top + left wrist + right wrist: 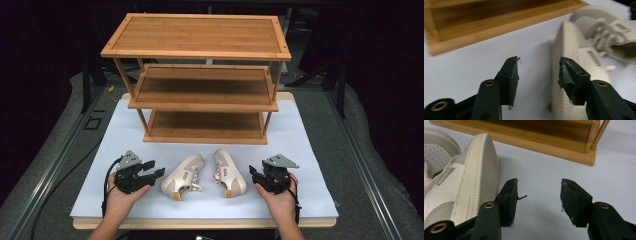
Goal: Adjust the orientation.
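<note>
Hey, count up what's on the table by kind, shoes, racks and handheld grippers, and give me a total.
Shoes: 2, a left shoe and a right shoe, both beige, lying on their sides on the white table top.
Wooden racks: 1, a three-shelf rack.
Handheld grippers: 2, the left gripper and the right gripper, both open.
Total: 5

Left gripper (156,170) and right gripper (253,172) low, facing inward, jaws apart, nothing between.

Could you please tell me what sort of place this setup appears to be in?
Probably a lab recording station, not a home: a white-topped table in a dark room, a bare bamboo rack, and two beige shoes laid between handheld grippers.
</note>
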